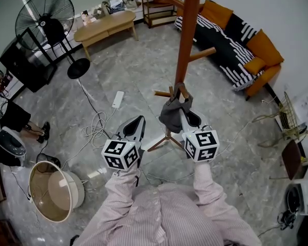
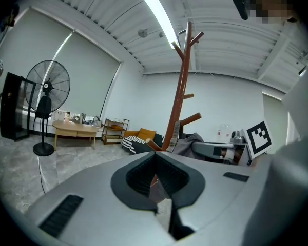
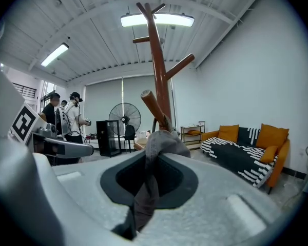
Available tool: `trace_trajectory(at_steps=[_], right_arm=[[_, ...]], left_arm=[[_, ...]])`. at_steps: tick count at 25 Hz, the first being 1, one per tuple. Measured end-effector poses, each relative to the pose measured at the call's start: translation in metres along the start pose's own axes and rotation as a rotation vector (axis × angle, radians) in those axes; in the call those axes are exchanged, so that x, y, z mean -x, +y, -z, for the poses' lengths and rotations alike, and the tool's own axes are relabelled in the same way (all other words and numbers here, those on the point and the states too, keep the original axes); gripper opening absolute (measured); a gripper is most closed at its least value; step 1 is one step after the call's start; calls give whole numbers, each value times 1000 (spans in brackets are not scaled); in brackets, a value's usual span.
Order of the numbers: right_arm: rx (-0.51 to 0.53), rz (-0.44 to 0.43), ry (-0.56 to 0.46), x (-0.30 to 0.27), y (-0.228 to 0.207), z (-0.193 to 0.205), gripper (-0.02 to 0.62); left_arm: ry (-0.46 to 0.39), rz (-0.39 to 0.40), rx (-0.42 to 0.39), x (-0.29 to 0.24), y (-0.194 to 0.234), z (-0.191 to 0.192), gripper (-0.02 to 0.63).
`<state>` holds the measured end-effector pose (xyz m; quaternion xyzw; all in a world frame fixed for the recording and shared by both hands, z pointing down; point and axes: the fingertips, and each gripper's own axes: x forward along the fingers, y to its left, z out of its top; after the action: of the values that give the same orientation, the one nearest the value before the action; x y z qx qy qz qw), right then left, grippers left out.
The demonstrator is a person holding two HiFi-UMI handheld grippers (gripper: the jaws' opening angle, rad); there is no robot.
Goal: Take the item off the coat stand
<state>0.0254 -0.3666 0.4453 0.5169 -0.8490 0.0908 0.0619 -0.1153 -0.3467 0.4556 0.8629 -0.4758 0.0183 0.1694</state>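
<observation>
A brown wooden coat stand (image 1: 187, 40) rises in front of me, with a grey cloth item (image 1: 170, 114) draped over one of its low pegs (image 1: 164, 93). My right gripper (image 1: 187, 118) is at that peg, shut on the cloth. In the right gripper view the grey cloth (image 3: 161, 142) runs down between the pads of the right gripper (image 3: 149, 181), with the stand (image 3: 156, 60) just behind it. My left gripper (image 1: 136, 123) hangs to the left of the stand, shut with nothing in it. In the left gripper view the left gripper (image 2: 155, 178) points toward the stand (image 2: 180, 101) and the cloth (image 2: 187, 142).
The stand's tripod legs (image 1: 161, 140) spread on the marble floor. A power strip (image 1: 117, 99) and loose cables lie to the left. A standing fan (image 1: 46, 19), a wooden coffee table (image 1: 105, 25), a striped sofa (image 1: 231, 40), a round tub (image 1: 54, 191) and a chair (image 1: 292, 137) surround the spot. People (image 3: 66, 117) stand further off.
</observation>
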Motion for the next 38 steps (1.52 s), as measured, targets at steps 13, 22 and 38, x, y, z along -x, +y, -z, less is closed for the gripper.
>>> trace_trajectory(at_steps=[13,22,38], right_arm=[[36,-3,-55,25,7,-25,28],[61,-20,-104,52,16,-44,28],[54,-30,-153,104,26,-39,28]], left_arm=[[-29,17,-16,13,-18,-8,2],[-54,12,-26,30,-31,-12,2],[-80,15,-36,59,-53,-8,2]])
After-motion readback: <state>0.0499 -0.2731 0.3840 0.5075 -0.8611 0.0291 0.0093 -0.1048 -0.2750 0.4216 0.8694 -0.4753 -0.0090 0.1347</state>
